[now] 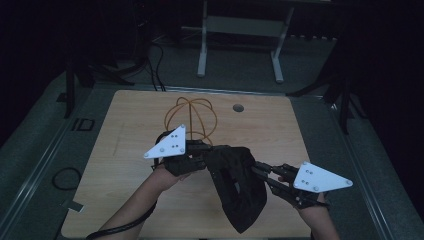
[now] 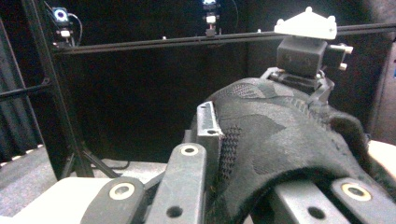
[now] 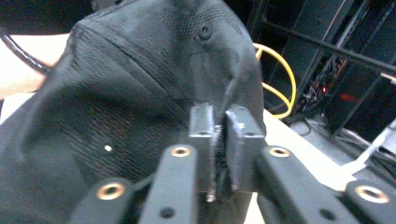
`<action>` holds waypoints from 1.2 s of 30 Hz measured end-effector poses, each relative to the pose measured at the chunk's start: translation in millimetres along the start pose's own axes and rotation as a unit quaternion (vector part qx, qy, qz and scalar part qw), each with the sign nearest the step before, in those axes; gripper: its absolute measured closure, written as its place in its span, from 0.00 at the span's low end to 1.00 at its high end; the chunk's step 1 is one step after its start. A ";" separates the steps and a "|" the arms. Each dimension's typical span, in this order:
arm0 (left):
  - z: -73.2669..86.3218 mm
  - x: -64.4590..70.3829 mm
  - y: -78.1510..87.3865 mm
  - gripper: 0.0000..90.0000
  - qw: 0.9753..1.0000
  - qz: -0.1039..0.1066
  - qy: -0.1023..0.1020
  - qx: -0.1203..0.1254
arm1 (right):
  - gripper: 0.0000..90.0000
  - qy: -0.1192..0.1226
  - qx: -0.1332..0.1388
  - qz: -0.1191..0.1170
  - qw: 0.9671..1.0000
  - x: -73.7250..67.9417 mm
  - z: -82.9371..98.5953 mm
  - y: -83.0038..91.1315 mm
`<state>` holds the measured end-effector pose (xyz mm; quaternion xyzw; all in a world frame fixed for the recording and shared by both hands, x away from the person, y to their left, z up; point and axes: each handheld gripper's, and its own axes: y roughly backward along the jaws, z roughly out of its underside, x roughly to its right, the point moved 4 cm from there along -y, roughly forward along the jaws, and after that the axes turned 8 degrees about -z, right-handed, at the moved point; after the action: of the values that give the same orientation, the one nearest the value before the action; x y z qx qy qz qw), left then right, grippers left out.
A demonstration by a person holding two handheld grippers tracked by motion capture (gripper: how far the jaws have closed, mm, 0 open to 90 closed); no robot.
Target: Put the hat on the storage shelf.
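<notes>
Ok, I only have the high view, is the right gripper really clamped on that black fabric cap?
Observer: Yes, the right gripper view shows the right gripper with its jaws pinched shut on a fold of the black fabric cap.
Operator: And the left one?
Observer: The left gripper has cap fabric filling its gap, draped over one jaw; how tight, I cannot tell.
Operator: Any holes in it?
Observer: Just a small round eyelet near the crown.

Matt black woven cloth cap (image 1: 235,185), pale wood-grain table (image 1: 125,150), glossy yellow cable (image 1: 192,117).
</notes>
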<state>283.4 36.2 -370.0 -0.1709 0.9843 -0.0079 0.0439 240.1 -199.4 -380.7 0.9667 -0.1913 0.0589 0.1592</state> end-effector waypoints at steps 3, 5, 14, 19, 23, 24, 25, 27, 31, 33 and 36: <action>2.8 -2.4 2.3 0.98 1.000 -0.005 0.000 -0.003 | 0.98 -0.009 -0.008 0.000 1.000 0.2 1.5 -3.8; 5.3 -5.0 4.7 0.98 1.000 -0.010 0.002 -0.003 | 0.98 -0.014 -0.002 -0.001 1.000 0.6 1.1 -3.3; 7.2 -8.9 6.5 0.96 1.000 -0.020 0.007 -0.005 | 0.99 -0.056 0.034 0.007 0.998 10.7 -8.2 7.4; 8.5 -11.1 9.6 0.75 0.999 -0.033 0.012 -0.015 | 0.99 -0.059 0.040 0.015 0.997 14.5 -12.6 12.9; 9.9 -12.0 15.4 0.66 0.999 -0.042 0.009 -0.019 | 0.99 -0.063 0.049 0.027 0.996 19.6 -14.5 20.9; 10.4 -12.3 16.7 0.66 0.999 -0.045 0.008 -0.020 | 0.99 -0.069 0.053 0.031 0.996 22.0 -14.6 23.7; 11.3 -12.8 18.6 0.65 0.998 -0.049 0.007 -0.025 | 0.99 -0.070 0.054 0.035 0.996 23.4 -14.7 25.4; 13.5 -13.8 23.0 0.62 0.998 -0.059 0.003 -0.033 | 0.99 -0.069 0.054 0.046 0.995 27.1 -15.0 29.1; 20.6 -15.0 34.0 0.60 0.996 -0.075 0.000 -0.049 | 0.99 -0.069 0.056 0.063 0.994 35.0 -17.3 35.2; 25.4 -16.1 40.4 0.58 0.995 -0.080 0.003 -0.058 | 0.99 -0.069 0.058 0.073 0.993 39.5 -18.9 37.5; 33.7 -17.1 51.2 0.55 0.993 -0.090 0.004 -0.071 | 0.99 -0.069 0.060 0.086 0.992 46.5 -22.3 39.8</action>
<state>285.3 90.2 -403.8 -0.2611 0.9632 0.0574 0.0271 266.2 -243.2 -340.3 0.9563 -0.2800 0.0170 0.0823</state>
